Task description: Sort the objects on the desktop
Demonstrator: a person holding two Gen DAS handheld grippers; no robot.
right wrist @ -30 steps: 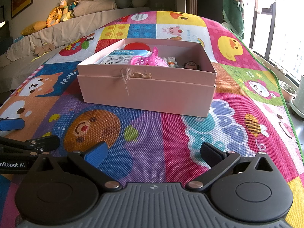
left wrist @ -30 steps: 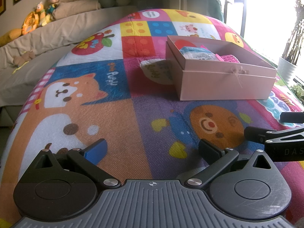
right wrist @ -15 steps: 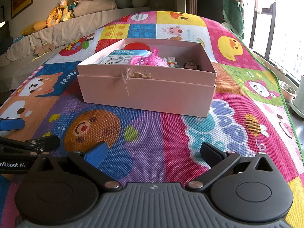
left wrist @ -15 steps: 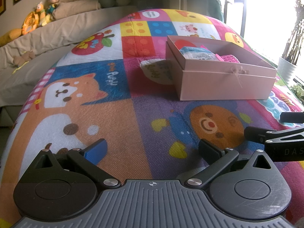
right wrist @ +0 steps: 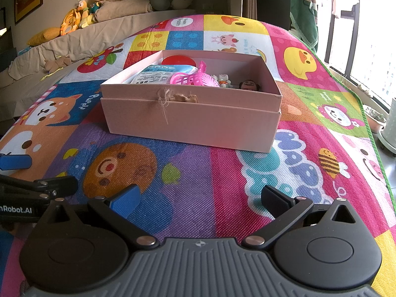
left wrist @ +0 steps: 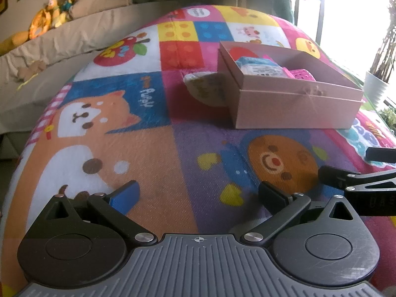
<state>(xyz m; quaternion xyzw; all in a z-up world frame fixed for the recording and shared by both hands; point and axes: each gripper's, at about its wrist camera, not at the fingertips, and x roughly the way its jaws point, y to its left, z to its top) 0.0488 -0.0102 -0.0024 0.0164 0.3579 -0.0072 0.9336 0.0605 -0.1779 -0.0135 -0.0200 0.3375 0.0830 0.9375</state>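
The pink box (right wrist: 190,121), centre frame on the play mat (right wrist: 198,185), already holds toys; a white pouch (left wrist: 205,87) lies against its far side. Left tool (left wrist: 198,195) and right tool (right wrist: 199,198) gape wide, empty. Reaching for the half-hidden pouch risks shoving the box

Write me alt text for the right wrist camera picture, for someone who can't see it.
An open pink box sits on a colourful cartoon play mat, holding a pink plastic toy, a blue-and-white packet and small figures. The right gripper is open and empty in the foreground, and the left gripper pokes in at the left edge.
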